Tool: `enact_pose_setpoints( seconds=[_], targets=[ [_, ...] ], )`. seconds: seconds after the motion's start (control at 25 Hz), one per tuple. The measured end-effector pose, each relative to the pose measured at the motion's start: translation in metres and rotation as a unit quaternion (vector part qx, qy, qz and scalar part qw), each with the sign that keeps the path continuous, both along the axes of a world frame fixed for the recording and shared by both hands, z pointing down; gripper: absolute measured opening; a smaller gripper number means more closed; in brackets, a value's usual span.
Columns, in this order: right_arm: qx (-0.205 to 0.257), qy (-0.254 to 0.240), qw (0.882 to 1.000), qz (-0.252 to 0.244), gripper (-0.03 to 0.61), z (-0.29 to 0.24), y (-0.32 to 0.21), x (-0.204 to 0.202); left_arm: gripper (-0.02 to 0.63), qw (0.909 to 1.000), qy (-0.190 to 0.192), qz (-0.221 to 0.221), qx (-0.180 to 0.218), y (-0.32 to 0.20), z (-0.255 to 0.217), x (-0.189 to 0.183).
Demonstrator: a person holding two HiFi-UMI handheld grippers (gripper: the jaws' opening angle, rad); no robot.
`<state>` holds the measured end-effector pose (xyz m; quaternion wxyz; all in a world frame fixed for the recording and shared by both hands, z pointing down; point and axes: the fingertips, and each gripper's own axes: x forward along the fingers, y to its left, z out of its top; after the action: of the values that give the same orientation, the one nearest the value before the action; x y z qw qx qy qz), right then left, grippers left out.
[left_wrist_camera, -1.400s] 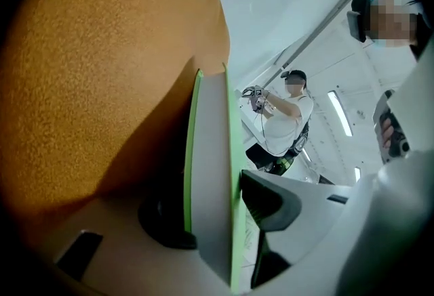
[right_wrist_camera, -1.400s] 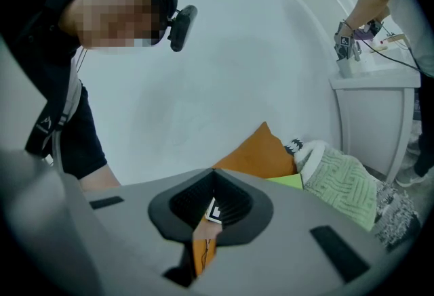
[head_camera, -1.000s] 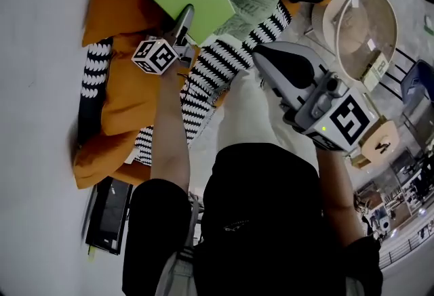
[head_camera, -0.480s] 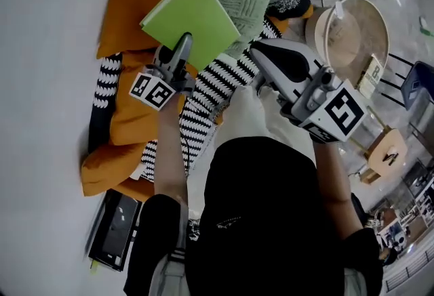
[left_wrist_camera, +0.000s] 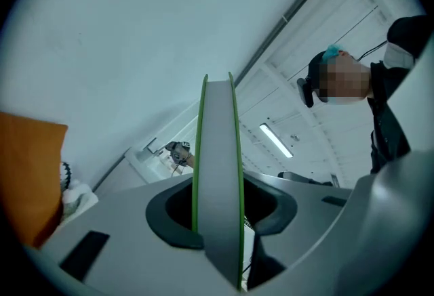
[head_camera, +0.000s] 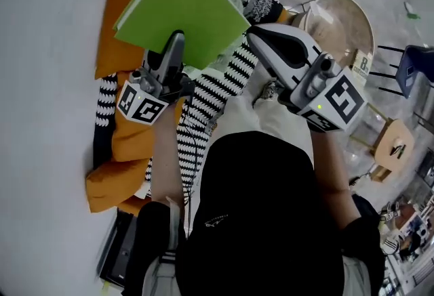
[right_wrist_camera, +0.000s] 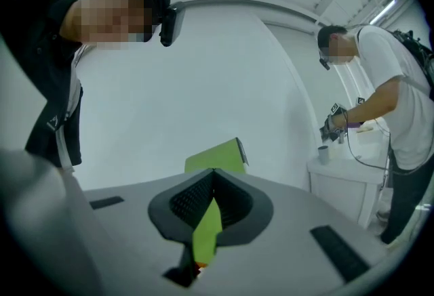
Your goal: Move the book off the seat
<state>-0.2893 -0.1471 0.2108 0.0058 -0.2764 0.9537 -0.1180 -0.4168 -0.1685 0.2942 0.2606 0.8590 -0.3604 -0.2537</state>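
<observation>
In the head view a green book [head_camera: 180,17] hangs in the air above the orange seat [head_camera: 119,30]. My left gripper [head_camera: 178,38] is shut on the book's near edge and holds it tilted. The left gripper view shows the book [left_wrist_camera: 217,145] edge-on, clamped between the jaws of my left gripper [left_wrist_camera: 218,196]. To the right of the book my right gripper [head_camera: 253,36] is shut with nothing in it and stays apart from the book. In the right gripper view the book [right_wrist_camera: 215,154] shows beyond my right gripper [right_wrist_camera: 213,176].
A black-and-white striped blanket [head_camera: 210,95] lies across the seat. A round wooden table [head_camera: 339,24] stands at the right. A black flat device [head_camera: 122,254] lies on the floor by the wall. A person in black [left_wrist_camera: 390,98] and a person in white [right_wrist_camera: 390,112] stand nearby.
The left gripper has risen with the green book, lifting it clear of the seat and cushions. The right gripper has also risen a little, still shut and empty.
</observation>
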Motion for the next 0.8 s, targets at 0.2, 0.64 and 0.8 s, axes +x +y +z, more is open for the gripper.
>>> enact_pose_setpoints(
  seconds=[0.2, 0.64, 0.8],
  targets=[
    [0.033, -0.018, 0.999, 0.04, 0.017, -0.026, 0.004, 0.042, 0.147, 0.9986, -0.007, 0.039, 0.035, 0.009, -0.037, 0.043],
    [0.075, -0.058, 0.988, 0.123, 0.017, -0.069, 0.066, 0.179, 0.146, 0.986, -0.041, 0.147, 0.067, 0.059, -0.08, 0.198],
    [0.083, -0.066, 0.983, 0.151, 0.017, -0.063, 0.081, 0.21, 0.146, 0.9798, -0.047, 0.179, 0.076, 0.069, -0.073, 0.235]
  ],
)
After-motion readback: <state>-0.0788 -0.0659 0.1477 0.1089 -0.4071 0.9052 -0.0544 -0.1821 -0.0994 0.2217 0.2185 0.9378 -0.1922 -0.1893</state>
